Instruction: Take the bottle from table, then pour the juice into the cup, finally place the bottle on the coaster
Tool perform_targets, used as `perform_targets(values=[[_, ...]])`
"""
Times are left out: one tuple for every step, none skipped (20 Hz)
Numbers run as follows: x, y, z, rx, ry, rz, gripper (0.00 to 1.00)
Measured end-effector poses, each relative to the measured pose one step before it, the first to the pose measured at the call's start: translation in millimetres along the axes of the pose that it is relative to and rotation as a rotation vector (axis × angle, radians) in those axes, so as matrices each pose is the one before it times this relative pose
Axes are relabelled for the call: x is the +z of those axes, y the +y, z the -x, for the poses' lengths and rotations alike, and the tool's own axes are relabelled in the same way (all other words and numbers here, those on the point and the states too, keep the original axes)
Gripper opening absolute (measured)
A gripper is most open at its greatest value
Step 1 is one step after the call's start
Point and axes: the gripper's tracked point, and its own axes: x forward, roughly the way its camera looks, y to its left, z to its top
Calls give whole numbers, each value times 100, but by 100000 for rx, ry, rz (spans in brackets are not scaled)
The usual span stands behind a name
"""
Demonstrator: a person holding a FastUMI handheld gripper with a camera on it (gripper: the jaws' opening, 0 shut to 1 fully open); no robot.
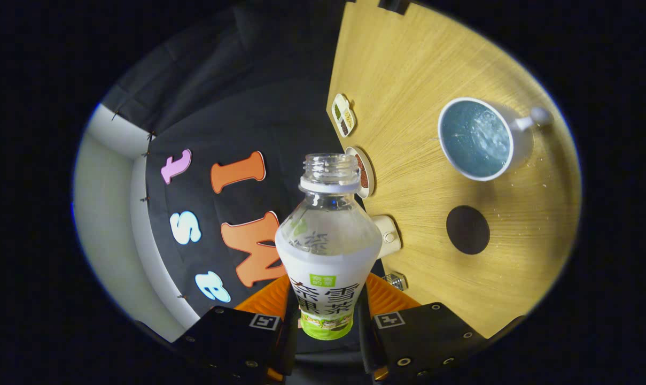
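Now the uncapped clear plastic bottle (327, 240) with its white-and-green label sits clamped between both fingers of the gripper (327, 326), rolled sideways off the wooden table (408, 69). The white mug (483, 139) already holds liquid. Level the bottle first, then lower it squarely onto the round dark coaster (467, 229) nearby.

A staged recording booth: beyond the fingers a wooden table (408, 69) stands against a black cloth wall (248, 107), with small dishes (344, 115) lined along the table's edge.
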Motion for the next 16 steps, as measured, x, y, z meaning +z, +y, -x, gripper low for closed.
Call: perform_targets(values=[[-353, -466, 3, -1374, -351, 7837, 49], [-133, -491, -124, -1899, -277, 8125, 49], [-204, -386, -82, -1822, -43, 8279, 49], [93, -234, -35, -1199, -335, 7764, 49], [-124, 135, 22, -1337, 47, 7433, 49], [86, 255, -110, -772, -227, 6859, 49], [158, 495, -4, -214, -313, 6828, 49], [274, 459, -87, -492, -849, 7223, 49], [206, 361, -114, -871, -1187, 7986, 49], [396, 108, -110, -1937, -1393, 8513, 50], [506, 132, 142, -1726, -1747, 8619, 49], [440, 83, -148, -1415, -1262, 8117, 49], [544, 187, 46, -1480, -1782, 7238, 49], [256, 205, -151, -871, -1246, 6909, 49], [-261, 282, 146, -1031, -1093, 6363, 49], [80, 225, -183, -1532, -1271, 6030, 50]])
